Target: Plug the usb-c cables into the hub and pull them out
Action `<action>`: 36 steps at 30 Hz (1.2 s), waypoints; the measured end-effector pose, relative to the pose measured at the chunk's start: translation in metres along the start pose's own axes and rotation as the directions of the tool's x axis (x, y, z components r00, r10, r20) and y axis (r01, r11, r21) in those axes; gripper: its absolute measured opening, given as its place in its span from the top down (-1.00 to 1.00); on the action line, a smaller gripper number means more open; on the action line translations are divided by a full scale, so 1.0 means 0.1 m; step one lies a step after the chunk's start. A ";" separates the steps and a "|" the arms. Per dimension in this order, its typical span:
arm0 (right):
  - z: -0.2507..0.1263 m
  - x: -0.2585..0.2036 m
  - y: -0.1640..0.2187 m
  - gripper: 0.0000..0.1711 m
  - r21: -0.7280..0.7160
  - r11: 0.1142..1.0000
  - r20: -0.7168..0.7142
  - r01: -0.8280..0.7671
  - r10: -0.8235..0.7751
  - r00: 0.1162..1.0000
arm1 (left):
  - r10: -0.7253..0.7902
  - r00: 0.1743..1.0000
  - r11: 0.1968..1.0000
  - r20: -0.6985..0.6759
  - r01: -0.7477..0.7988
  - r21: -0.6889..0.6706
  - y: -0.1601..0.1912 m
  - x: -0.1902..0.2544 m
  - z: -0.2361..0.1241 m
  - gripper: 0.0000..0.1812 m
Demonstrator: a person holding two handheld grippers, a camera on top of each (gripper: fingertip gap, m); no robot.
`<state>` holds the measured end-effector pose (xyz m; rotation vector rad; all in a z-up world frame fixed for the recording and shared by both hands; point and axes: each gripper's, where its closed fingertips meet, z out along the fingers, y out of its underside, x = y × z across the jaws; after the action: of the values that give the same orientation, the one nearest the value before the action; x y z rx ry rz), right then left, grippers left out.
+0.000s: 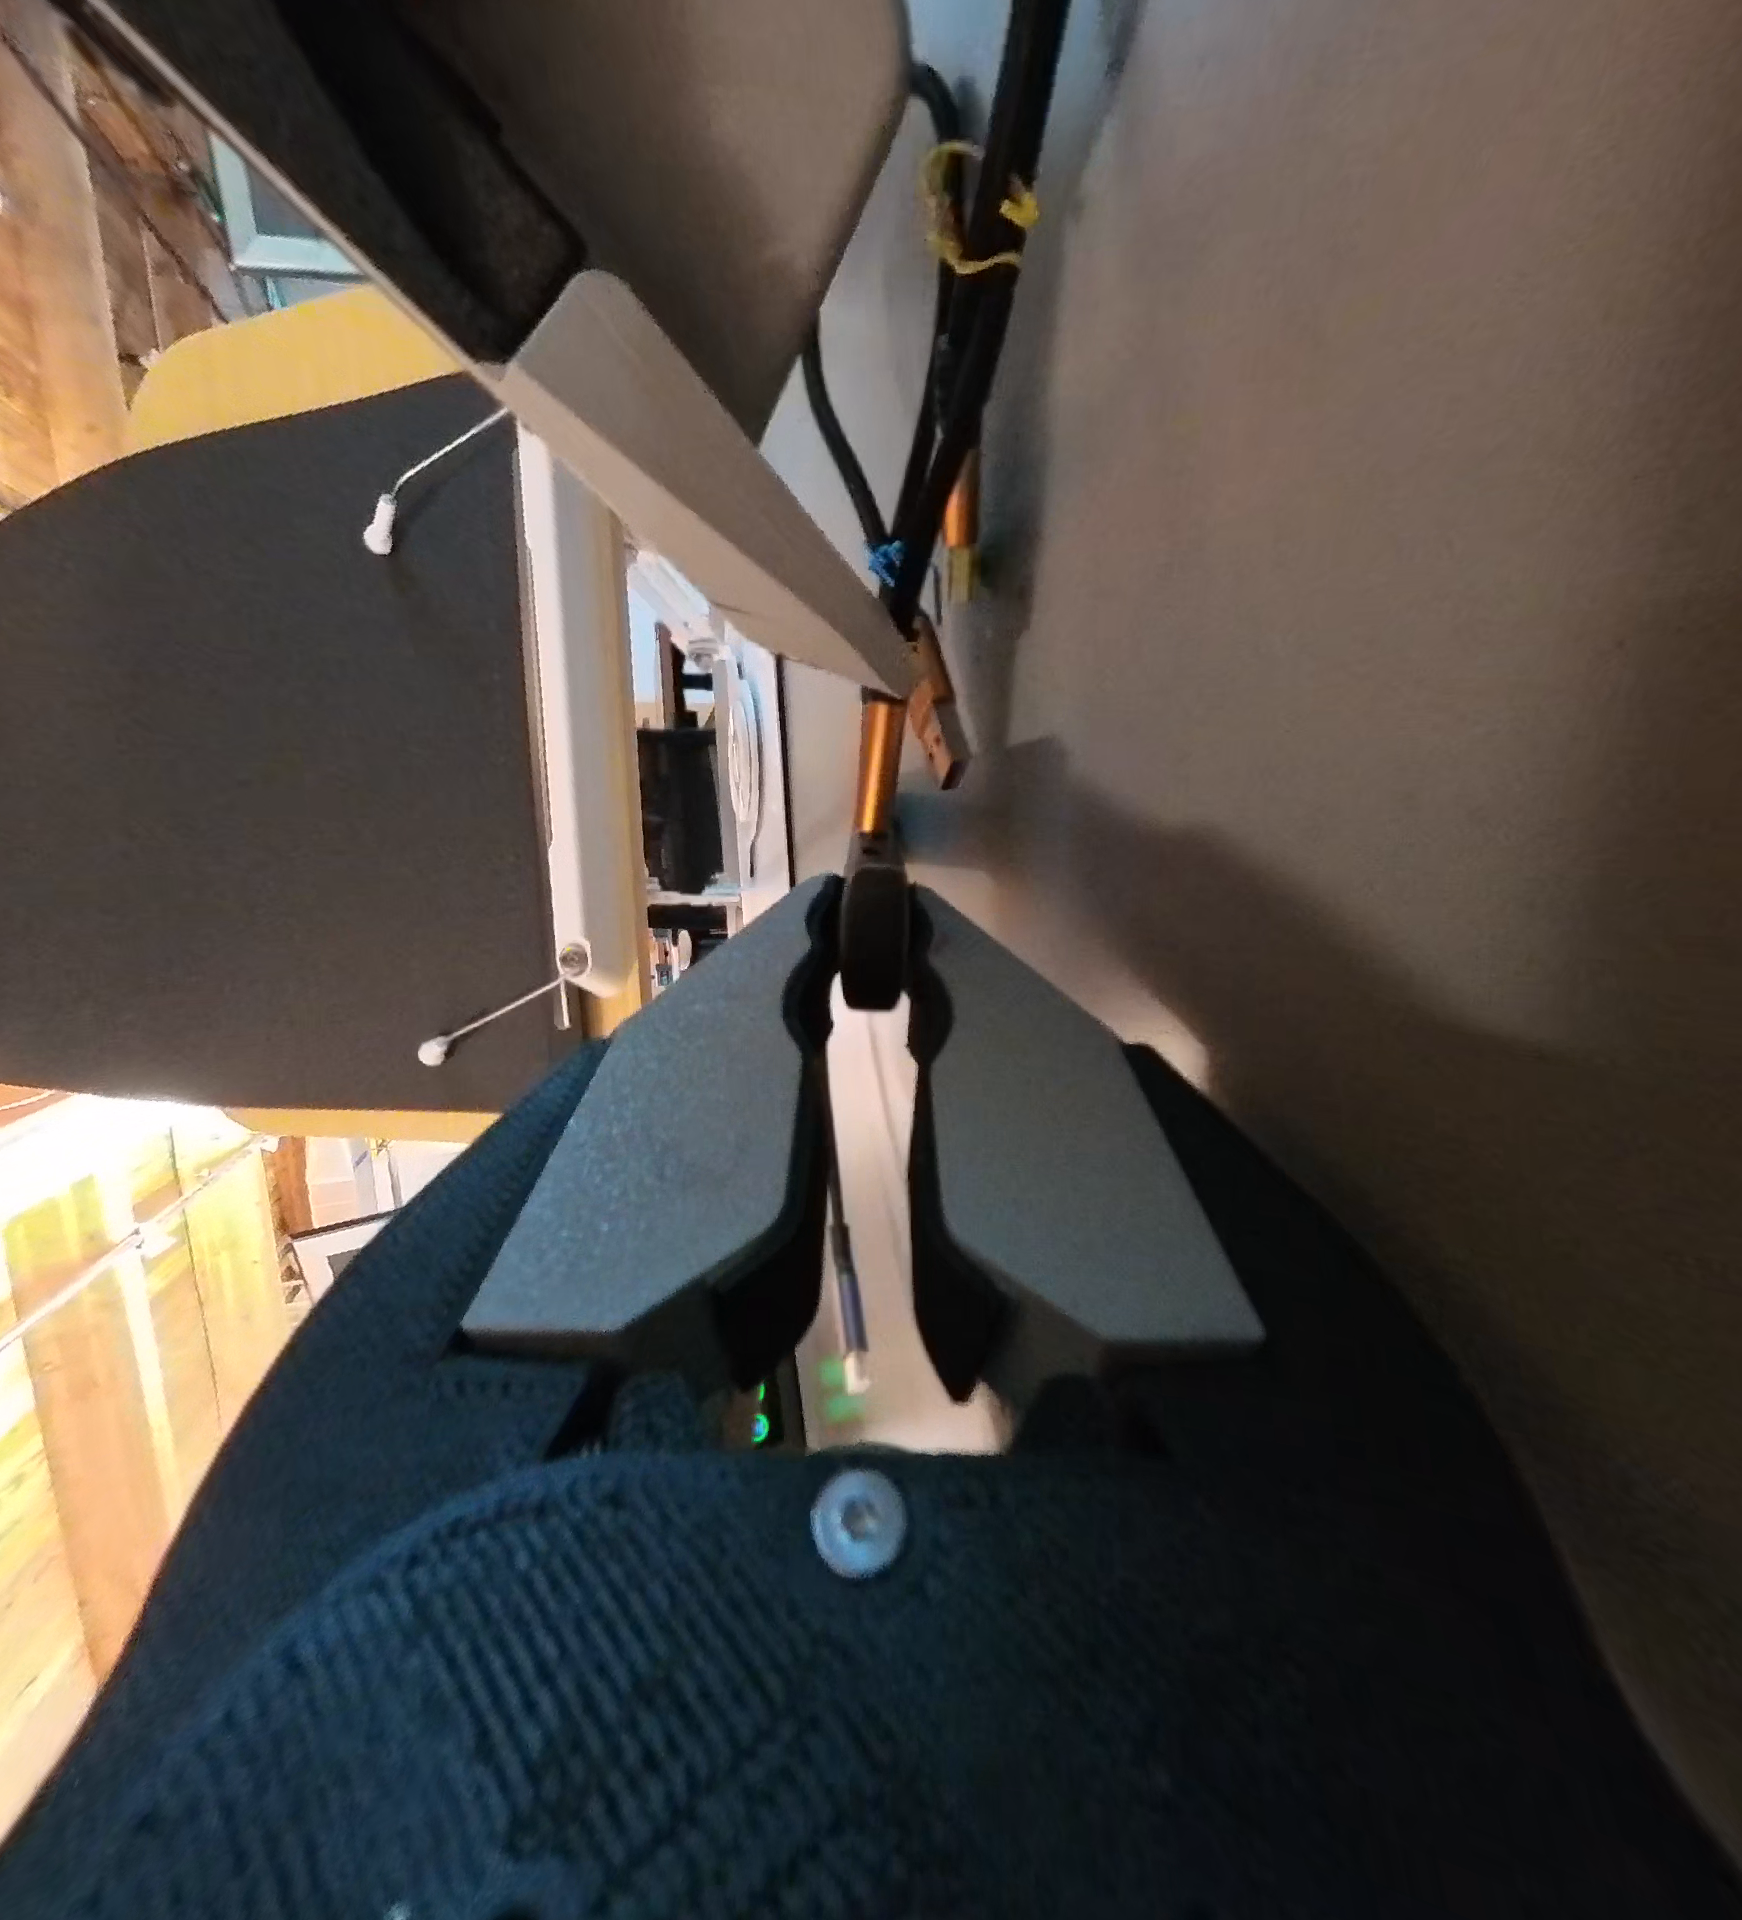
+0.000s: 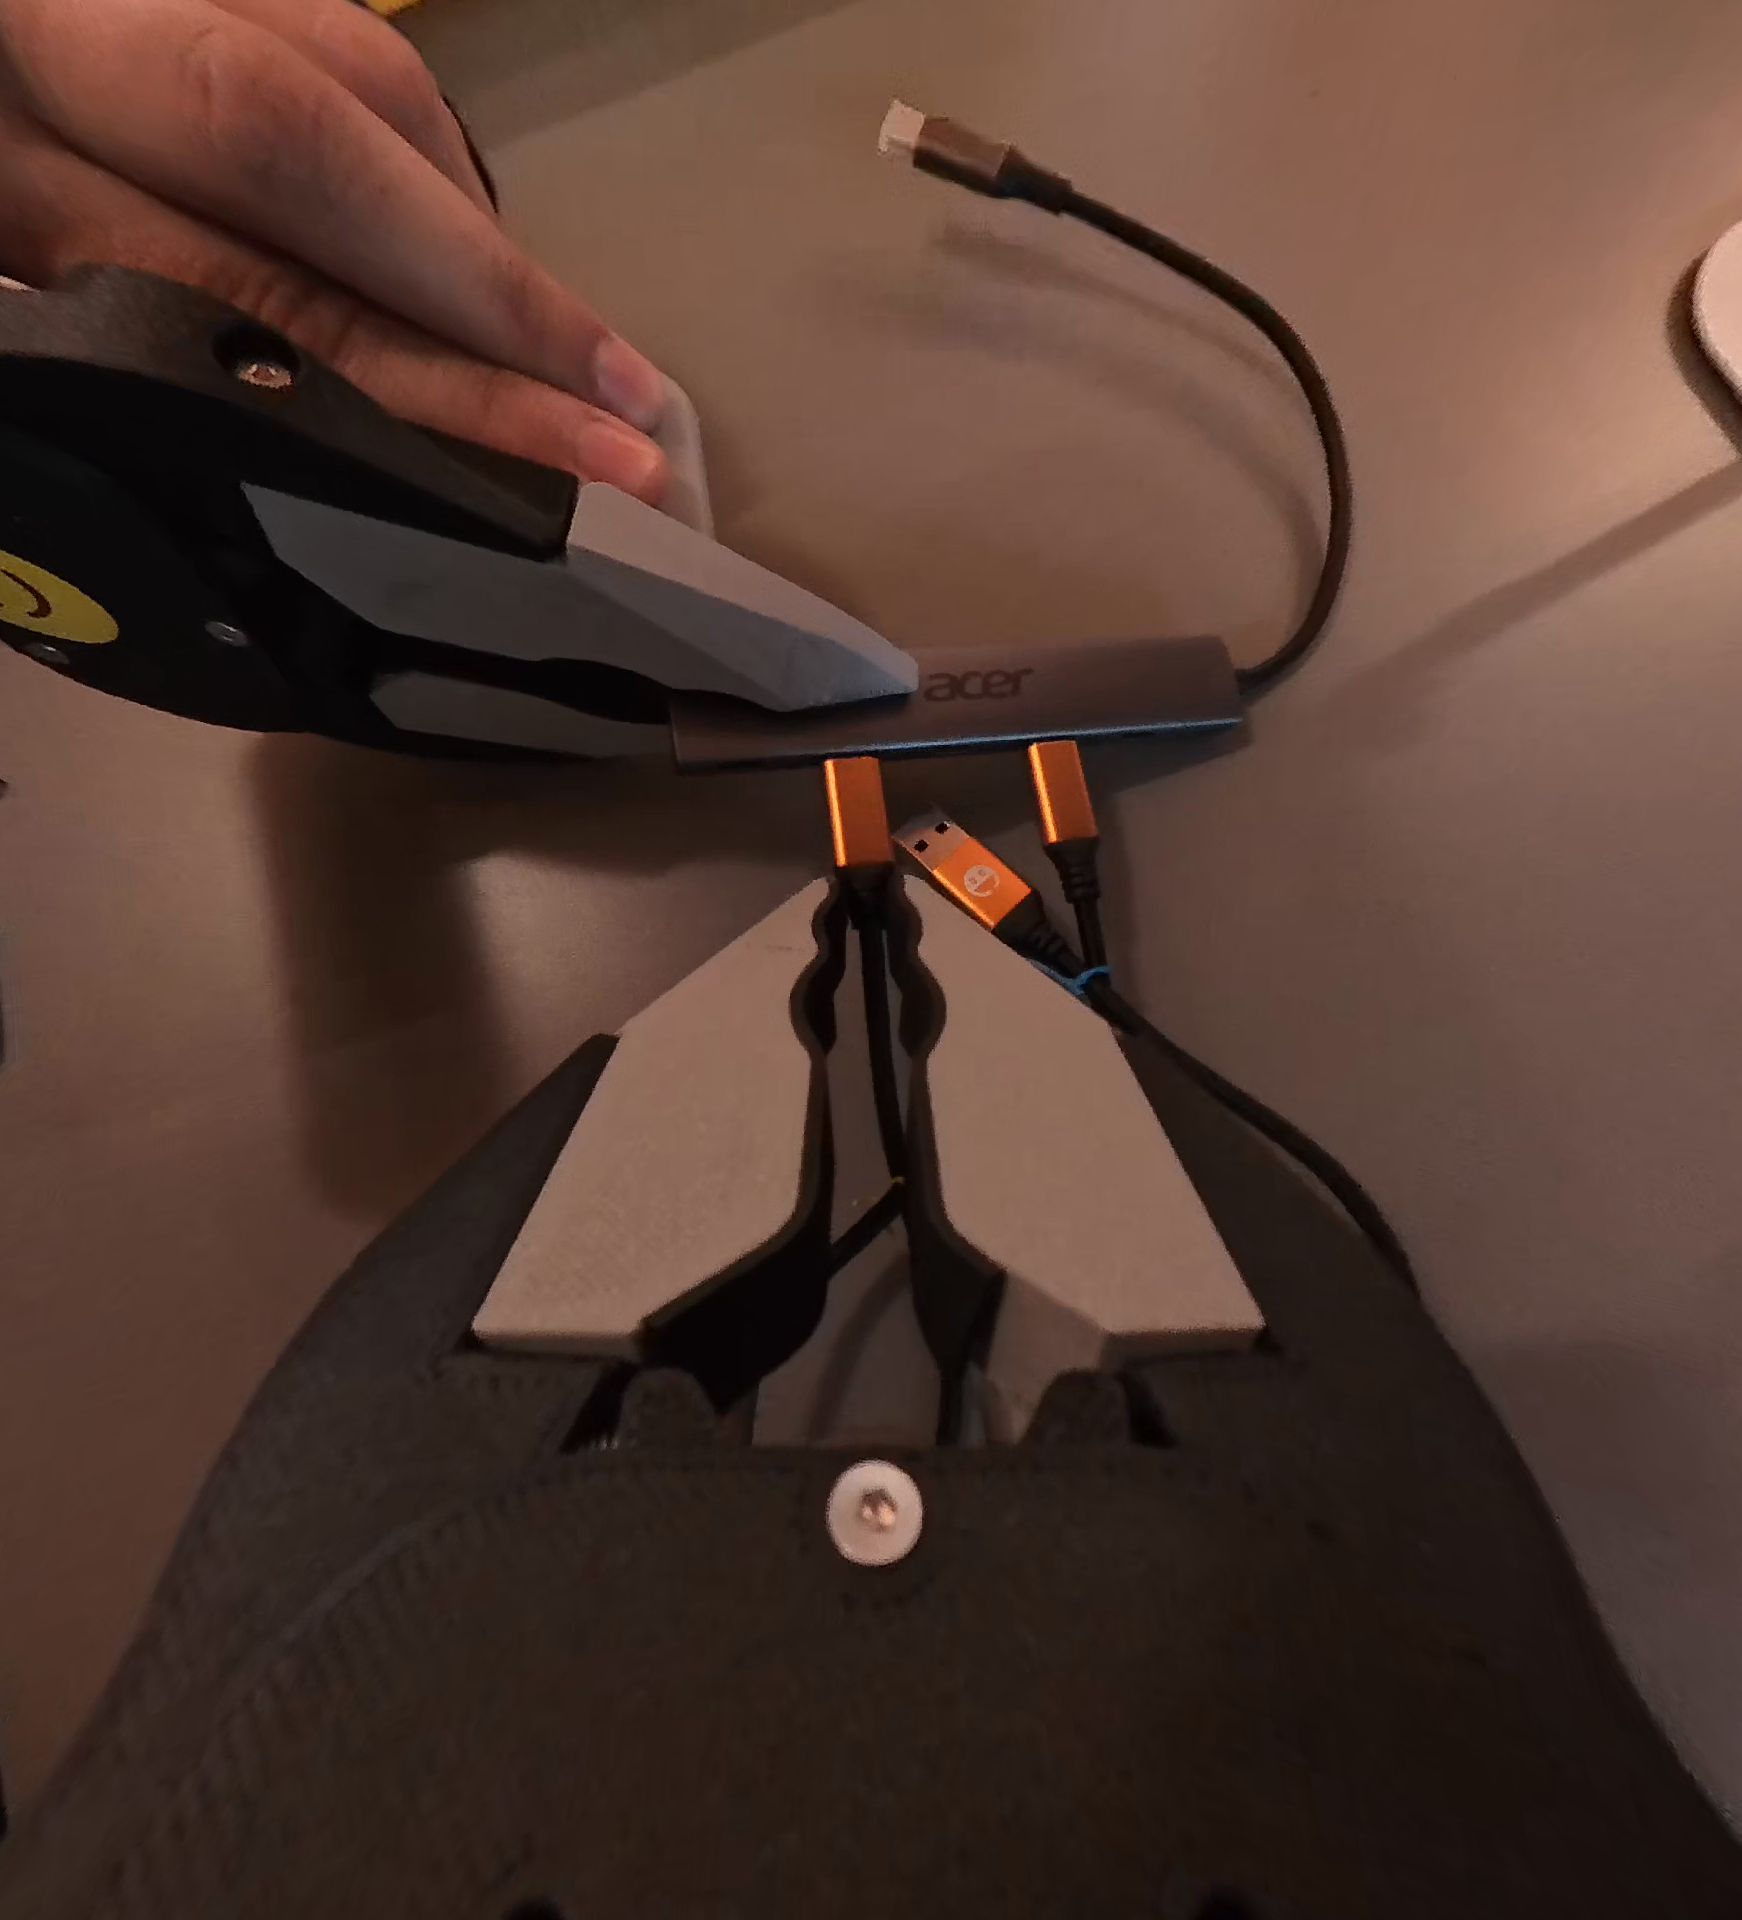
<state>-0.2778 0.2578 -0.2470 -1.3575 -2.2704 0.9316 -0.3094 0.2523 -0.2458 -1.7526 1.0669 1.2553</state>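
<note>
Desk (image 2: 1469, 1039) fills most of the right wrist view; a pale object at its right edge is cut off and cannot be identified. Left wrist view is turned sideways, background blurred, and the hub there is nearly edge-on and hard to read.

Left gripper (image 2: 794, 707), held by a person's hand (image 2: 223, 208), is clamped on the left end of the grey hub (image 2: 1085, 691), which lies flat on the desk. Its lower finger is mostly hidden beneath the hub.

Right gripper (image 2: 872, 904) has its fingers closed to a narrow gap, pinching the black cable just behind the left orange plug (image 2: 854, 810), which is seated in the hub. A second orange plug (image 2: 1059, 795) sits further right. A loose flat plug (image 2: 960, 873) lies between them, touching nothing in the hub.
</note>
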 end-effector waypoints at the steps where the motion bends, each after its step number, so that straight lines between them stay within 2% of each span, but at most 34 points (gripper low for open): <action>1: -0.02 0.02 -0.02 0.94 0.012 1.000 -0.014 0.000 0.001 1.000 | -0.022 1.000 1.000 -0.004 0.023 0.009 0.00 -0.02 0.01 0.92; 4: -0.19 0.07 -0.19 0.91 0.116 0.993 -0.077 0.036 -0.027 0.997 | -0.178 0.984 0.982 -0.017 0.179 0.054 -0.01 -0.15 0.03 0.92; 5: -0.25 0.05 -0.25 0.82 0.159 0.986 -0.078 0.053 -0.041 0.996 | -0.247 0.968 0.965 -0.033 0.249 0.077 -0.03 -0.20 0.02 0.91; 7: -0.31 -0.08 -0.33 0.50 0.212 0.972 -0.039 0.103 -0.096 0.995 | -0.333 0.941 0.935 -0.063 0.338 0.108 -0.04 -0.25 0.00 0.91; 8: -0.29 -0.13 -0.33 0.44 0.202 0.970 -0.037 0.138 -0.133 0.990 | -0.359 0.930 0.923 -0.077 0.366 0.121 -0.05 -0.26 -0.02 0.91; 11: -0.13 -0.19 -0.29 0.45 0.093 0.959 -0.143 0.266 -0.252 0.957 | -0.430 0.886 0.868 -0.172 0.458 0.192 -0.13 -0.24 -0.10 0.91; 13: -0.04 -0.18 -0.32 0.49 0.035 0.928 -0.253 0.372 -0.352 0.901 | -0.511 0.816 0.784 -0.269 0.571 0.244 -0.22 -0.28 -0.19 0.91; 14: -0.04 -0.14 -0.35 0.58 0.003 0.902 -0.331 0.431 -0.406 0.852 | -0.551 0.770 0.725 -0.322 0.633 0.271 -0.27 -0.33 -0.25 0.91; 16: -0.10 -0.09 -0.45 0.55 -0.045 0.833 -0.473 0.552 -0.504 0.722 | -0.601 0.699 0.643 -0.387 0.711 0.286 -0.27 -0.39 -0.30 0.91; 18: -0.14 -0.11 -0.50 0.54 -0.085 0.797 -0.532 0.598 -0.544 0.649 | -0.611 0.661 0.592 -0.435 0.747 0.302 -0.27 -0.42 -0.36 0.91; 19: -0.13 -0.13 -0.50 0.54 -0.087 0.799 -0.525 0.596 -0.545 0.654 | -0.603 0.655 0.584 -0.456 0.751 0.307 -0.27 -0.41 -0.38 0.91; 21: -0.06 -0.19 -0.47 0.62 -0.053 0.827 -0.470 0.560 -0.516 0.716 | -0.577 0.647 0.582 -0.498 0.754 0.305 -0.25 -0.35 -0.42 0.90; 22: -0.04 -0.22 -0.46 0.69 -0.029 0.844 -0.436 0.535 -0.492 0.753 | -0.577 0.633 0.569 -0.517 0.765 0.303 -0.24 -0.35 -0.43 0.90; 24: -0.04 -0.23 -0.45 0.69 -0.024 0.874 -0.400 0.486 -0.454 0.796 | -0.597 0.586 0.521 -0.548 0.803 0.290 -0.22 -0.36 -0.43 0.90; 27: -0.08 -0.22 -0.43 0.70 -0.059 0.894 -0.386 0.444 -0.431 0.816 | -0.616 0.547 0.478 -0.567 0.832 0.282 -0.25 -0.39 -0.43 0.90; 29: -0.17 -0.21 -0.44 0.88 -0.094 0.899 -0.404 0.427 -0.426 0.809 | -0.634 0.537 0.451 -0.556 0.842 0.298 -0.25 -0.47 -0.45 0.87; 32: -0.47 -0.04 -0.40 0.92 -0.197 0.902 -0.495 0.384 -0.430 0.755 | -0.655 0.432 0.297 -0.620 0.902 0.314 -0.20 -0.66 -0.59 0.61; 34: -0.71 0.03 -0.39 0.92 -0.195 0.918 -0.531 0.344 -0.394 0.750 | -0.685 0.351 0.205 -0.638 0.934 0.293 -0.08 -0.80 -0.61 0.60; 36: -1.05 0.07 -0.44 0.92 -0.144 0.945 -0.562 0.294 -0.322 0.761 | -0.720 0.310 0.150 -0.621 0.943 0.297 0.05 -0.89 -0.61 0.65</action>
<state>-0.2494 0.2873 -0.1405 -1.0421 -1.9446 0.2877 -0.3086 0.2149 -0.1445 -1.5606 0.3235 -0.2103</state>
